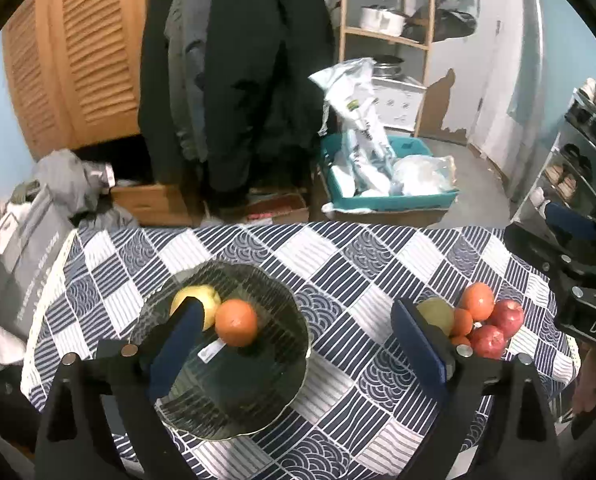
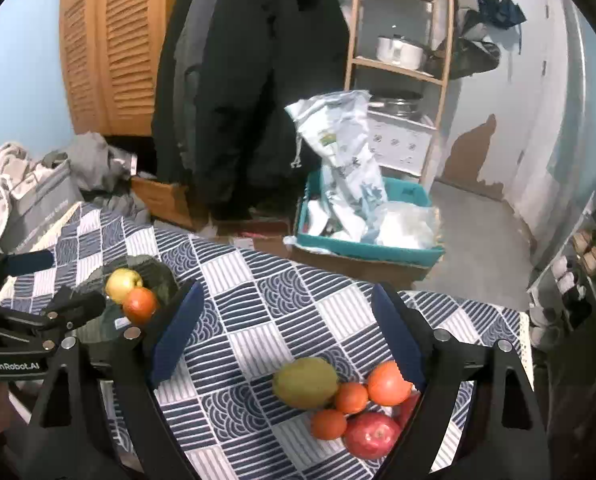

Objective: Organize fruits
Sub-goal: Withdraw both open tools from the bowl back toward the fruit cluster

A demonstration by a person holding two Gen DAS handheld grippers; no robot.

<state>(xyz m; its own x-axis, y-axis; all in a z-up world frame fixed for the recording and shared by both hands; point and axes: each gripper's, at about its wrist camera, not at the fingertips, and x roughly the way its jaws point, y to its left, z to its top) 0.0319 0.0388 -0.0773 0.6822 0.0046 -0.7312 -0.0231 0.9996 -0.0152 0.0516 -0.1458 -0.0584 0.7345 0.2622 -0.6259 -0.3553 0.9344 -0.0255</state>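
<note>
A: Where's the fruit?

B: A loose pile (image 2: pixel 345 404) sits on the tabletop (image 2: pixel 266 312) just ahead of the right tongs (image 2: pixel 294 340), which gape wide with nothing held. The glass plate (image 1: pixel 274 412) lies under the left tongs (image 1: pixel 298 344), also spread and empty, with a yellow apple (image 1: pixel 208 298) and an orange (image 1: pixel 236 322) already on it.

A: How will they handle?

B: Probably firm, round, smooth, so apt to roll or slip. I'd pinch the big yellow fruit (image 2: pixel 305 382) across its widest middle, gently, to avoid bruising. The red apple (image 2: pixel 371 434) nearest the right tongs looks heavier.
</note>
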